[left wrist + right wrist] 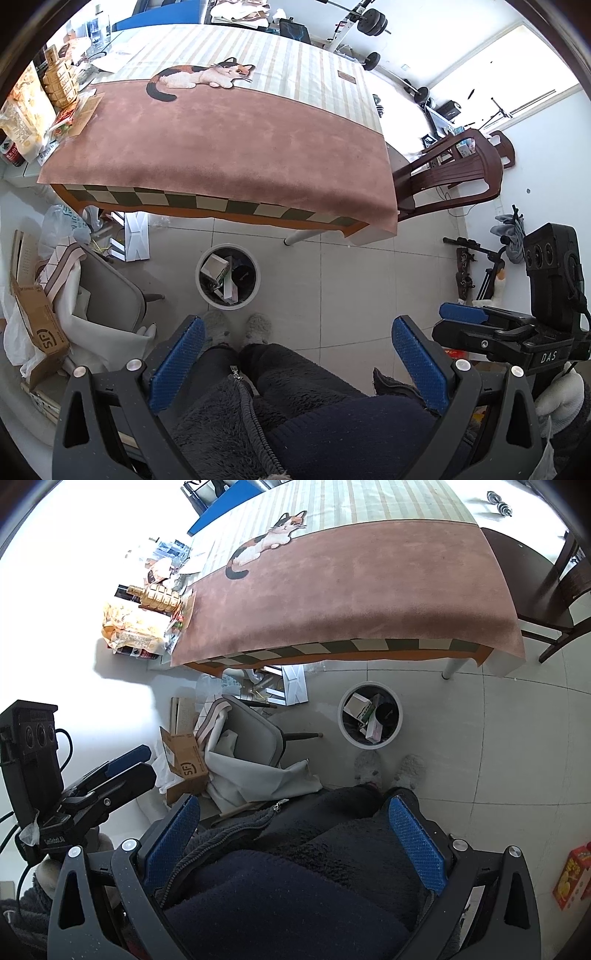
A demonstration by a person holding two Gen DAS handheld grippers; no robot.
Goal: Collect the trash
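Observation:
A white round trash bin [207,295] stands on the tiled floor in front of the table; it holds several small boxes and a dark round item. It also shows in the right wrist view [345,731]. My left gripper [295,354] is open and empty, held above the person's lap, short of the bin. My right gripper [291,827] is open and empty, also above the lap. The right gripper shows in the left wrist view [480,321], and the left gripper shows in the right wrist view [122,764].
The table [229,155] has a brown cloth with a cat picture. Snack bags and a gold bottle [59,77] sit at its left end. A grey chair [107,295] and cardboard box [40,321] stand left; a brown chair [454,173] right. A red box [572,875] lies on the floor.

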